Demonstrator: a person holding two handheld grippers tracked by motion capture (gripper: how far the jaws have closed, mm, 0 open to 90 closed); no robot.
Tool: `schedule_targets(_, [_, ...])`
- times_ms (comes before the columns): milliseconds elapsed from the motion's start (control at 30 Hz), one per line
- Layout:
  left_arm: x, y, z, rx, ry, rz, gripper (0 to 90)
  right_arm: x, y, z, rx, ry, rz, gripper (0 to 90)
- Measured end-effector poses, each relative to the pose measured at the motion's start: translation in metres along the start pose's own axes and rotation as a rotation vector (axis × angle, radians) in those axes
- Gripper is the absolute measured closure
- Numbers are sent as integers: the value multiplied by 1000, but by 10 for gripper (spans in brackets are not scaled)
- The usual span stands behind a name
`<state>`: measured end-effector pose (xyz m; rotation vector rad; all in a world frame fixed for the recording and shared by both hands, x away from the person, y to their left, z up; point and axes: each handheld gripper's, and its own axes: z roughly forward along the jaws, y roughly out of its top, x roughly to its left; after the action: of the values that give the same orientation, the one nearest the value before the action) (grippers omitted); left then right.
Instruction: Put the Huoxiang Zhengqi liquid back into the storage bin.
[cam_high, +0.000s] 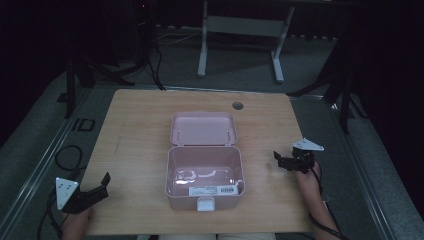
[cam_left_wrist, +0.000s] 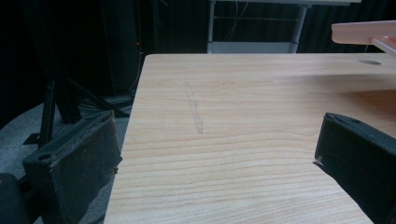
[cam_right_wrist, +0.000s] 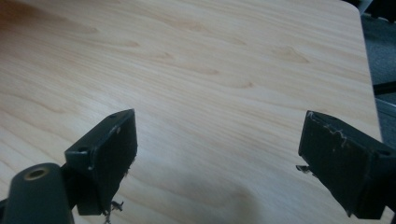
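A rectangular table with a light wooden top (cam_high: 140, 125) and rounded corners carries the things. Its surface shows fine grain lines that run across the width, and a faint grey pencil-like mark (cam_left_wrist: 195, 109) is drawn on the left part. Near the far edge there is a small round cable hole (cam_high: 237, 105). In the middle of the top stands a pale pink plastic box (cam_high: 171, 172) with rounded corners, and its hinged lid (cam_high: 203, 128) lies open and flat on the wood behind it. A white label with print (cam_high: 212, 190) is inside the box at the near wall, and a white latch (cam_high: 205, 204) sits on its front.
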<state>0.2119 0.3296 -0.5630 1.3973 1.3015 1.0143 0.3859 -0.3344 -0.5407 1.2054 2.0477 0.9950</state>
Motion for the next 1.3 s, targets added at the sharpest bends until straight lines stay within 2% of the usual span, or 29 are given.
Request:
schedule_targets(233, [0, 0, 0, 0, -1, -1, 4, -11, -10, -12, -28, 2, 65, 115])
schedule_targets(633, [0, 0, 0, 0, 1, 1, 4, -19, -27, -34, -64, 12, 95, 115])
schedule_targets(867, [0, 0, 0, -4, 4, 4, 4, -25, -35, -44, -128, 21, 134, 133])
schedule_targets(1000, [0, 0, 0, -2, 2, 3, 4, -26, -38, -46, -151, 54, 125, 138])
schedule_targets(1067, [0, 0, 0, -4, 2, 5, 4, -25, -39, -45, -149, 52, 108, 138])
schedule_targets(1167, [0, 0, 0, -5, 3, 4, 4, -25, -39, -47, -178, 67, 89, 138])
schedule_targets(1300, [0, 0, 0, -2, -2, 4, 4, -30, -40, -49, -211, 109, 112, 138])
